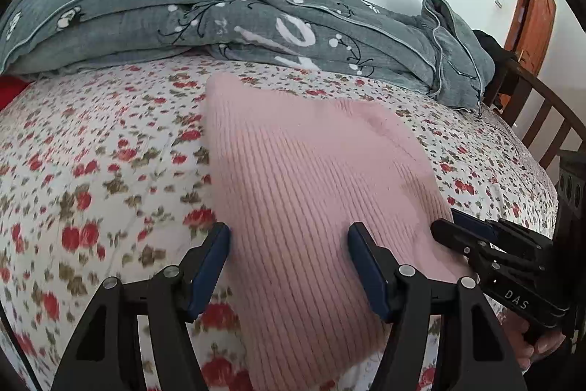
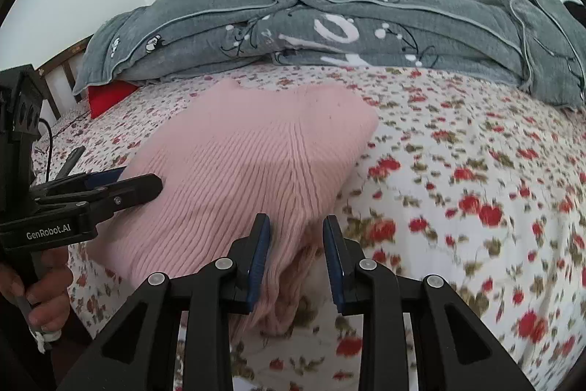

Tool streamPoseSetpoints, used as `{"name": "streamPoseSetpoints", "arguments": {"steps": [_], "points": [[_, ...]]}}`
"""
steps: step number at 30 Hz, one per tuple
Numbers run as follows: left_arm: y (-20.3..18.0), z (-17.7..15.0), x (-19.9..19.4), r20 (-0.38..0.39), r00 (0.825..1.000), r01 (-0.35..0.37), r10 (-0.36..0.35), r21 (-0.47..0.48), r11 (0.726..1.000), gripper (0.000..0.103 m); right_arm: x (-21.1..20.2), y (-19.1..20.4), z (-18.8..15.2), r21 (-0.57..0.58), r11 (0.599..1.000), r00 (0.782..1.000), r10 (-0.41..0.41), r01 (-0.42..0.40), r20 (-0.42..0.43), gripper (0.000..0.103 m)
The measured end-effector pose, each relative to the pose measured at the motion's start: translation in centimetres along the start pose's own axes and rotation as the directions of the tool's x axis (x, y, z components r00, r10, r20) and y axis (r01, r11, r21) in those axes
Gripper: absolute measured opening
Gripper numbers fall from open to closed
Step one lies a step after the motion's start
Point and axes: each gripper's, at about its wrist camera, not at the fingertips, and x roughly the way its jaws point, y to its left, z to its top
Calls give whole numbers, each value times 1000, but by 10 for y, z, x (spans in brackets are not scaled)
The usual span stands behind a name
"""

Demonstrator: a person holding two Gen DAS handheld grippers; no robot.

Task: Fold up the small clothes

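1. Nearest, left gripper (image 1: 289,244): jaws spread wide, straddling the near-left part of the pink ribbed sweater (image 1: 311,178); blue pads (image 1: 210,266) not pinching anything.
2. Right gripper (image 2: 296,237): jaws partly apart, narrower than the left, with the sweater's near bunched edge sitting between the pads (image 2: 258,255); can't tell if the fabric is touched, no clamp visible.
3. From the left wrist view, the right gripper comes in at the sweater's right edge, fingers lying close together over the cloth; person's hand (image 1: 538,343) on its handle.
4. From the right wrist view, the left gripper reaches onto the sweater's left side, held by a hand (image 2: 40,284).
5. Sweater lies folded into a compact pad, mid-bed, on the floral sheet (image 2: 476,207).
6. Beyond it, grey quilt (image 1: 256,21) piled along the far side of the bed.
7. Red item (image 2: 106,96) under the quilt's left end.
8. Farthest: wooden bed rail (image 1: 542,120), brown door (image 1: 534,13), white wall.
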Motion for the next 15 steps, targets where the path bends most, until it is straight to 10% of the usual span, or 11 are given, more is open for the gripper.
{"name": "streamPoseSetpoints", "arguments": {"steps": [15], "points": [[2, -23, -11, -88, 996, -2, -6, -88, 996, 66, -9, 6, -14, 8, 999, 997, -37, 38, -62, 28]]}}
